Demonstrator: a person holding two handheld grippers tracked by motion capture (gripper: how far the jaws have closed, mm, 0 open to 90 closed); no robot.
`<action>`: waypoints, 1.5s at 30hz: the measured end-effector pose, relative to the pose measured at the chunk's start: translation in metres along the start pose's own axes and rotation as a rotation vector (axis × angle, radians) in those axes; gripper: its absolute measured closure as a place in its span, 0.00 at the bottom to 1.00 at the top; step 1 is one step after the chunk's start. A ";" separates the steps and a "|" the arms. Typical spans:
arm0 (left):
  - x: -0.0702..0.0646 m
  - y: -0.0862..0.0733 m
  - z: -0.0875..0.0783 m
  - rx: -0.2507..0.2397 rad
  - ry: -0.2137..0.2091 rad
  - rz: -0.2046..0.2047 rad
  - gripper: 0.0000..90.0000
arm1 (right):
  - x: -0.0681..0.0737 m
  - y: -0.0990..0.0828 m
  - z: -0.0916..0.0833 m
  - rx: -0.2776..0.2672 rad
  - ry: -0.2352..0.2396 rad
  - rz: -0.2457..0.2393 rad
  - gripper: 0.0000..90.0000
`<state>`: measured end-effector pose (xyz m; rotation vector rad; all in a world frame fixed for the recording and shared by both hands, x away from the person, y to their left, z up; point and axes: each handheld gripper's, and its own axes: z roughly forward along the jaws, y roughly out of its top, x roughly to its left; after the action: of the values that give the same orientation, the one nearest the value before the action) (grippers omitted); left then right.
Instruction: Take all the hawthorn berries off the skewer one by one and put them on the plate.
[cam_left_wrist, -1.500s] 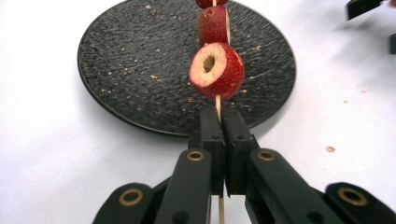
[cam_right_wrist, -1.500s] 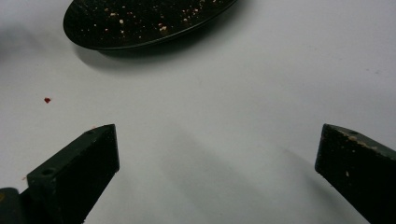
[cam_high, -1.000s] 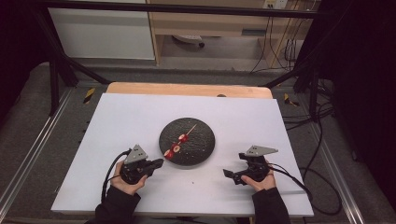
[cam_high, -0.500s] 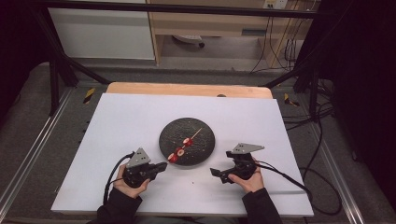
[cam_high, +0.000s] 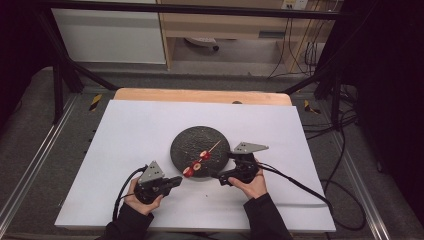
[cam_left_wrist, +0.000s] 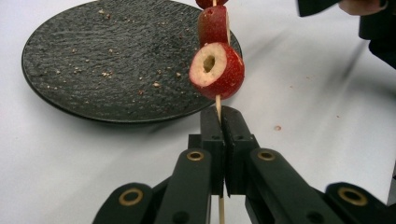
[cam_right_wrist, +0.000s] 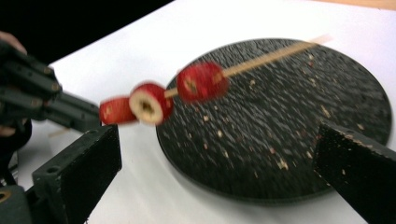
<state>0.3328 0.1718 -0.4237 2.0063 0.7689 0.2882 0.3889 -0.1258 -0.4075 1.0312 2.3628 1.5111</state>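
Observation:
A wooden skewer (cam_high: 209, 150) carrying three red fruit slices (cam_high: 196, 166) slants over the near edge of a round black plate (cam_high: 197, 140). My left gripper (cam_high: 179, 179) is shut on the skewer's bare lower end. In the left gripper view the jaws pinch the stick (cam_left_wrist: 218, 105) just below the nearest slice (cam_left_wrist: 217, 70). My right gripper (cam_high: 222, 177) is open just right of the slices, by the plate's near-right rim. In the right gripper view its wide jaws frame the slices (cam_right_wrist: 149, 102) and the plate (cam_right_wrist: 299, 121), with nothing between the pads.
The plate sits mid-table on a white sheet (cam_high: 130, 130) and is dotted with crumbs. A wooden table edge (cam_high: 200, 95) runs along the far side. Cables (cam_high: 295, 182) trail from the right gripper across the sheet.
My right gripper has moved left and a little up, from the table's right side to the plate's near-right rim beside the skewer. The left gripper has stayed put, still gripping the skewer.

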 end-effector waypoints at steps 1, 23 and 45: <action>0.000 0.000 0.000 -0.004 -0.001 -0.001 0.98 | 0.001 0.002 0.002 -0.004 0.003 0.003 0.03; -0.007 0.000 0.000 -0.036 -0.024 0.023 0.98 | -0.005 0.013 0.020 -0.077 0.148 0.123 0.51; -0.007 0.002 -0.006 -0.072 -0.027 0.035 0.98 | -0.011 0.021 0.014 -0.092 0.165 0.156 0.67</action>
<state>0.3256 0.1711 -0.4187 1.9532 0.6976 0.3049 0.4133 -0.1168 -0.3993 1.1328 2.3399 1.8071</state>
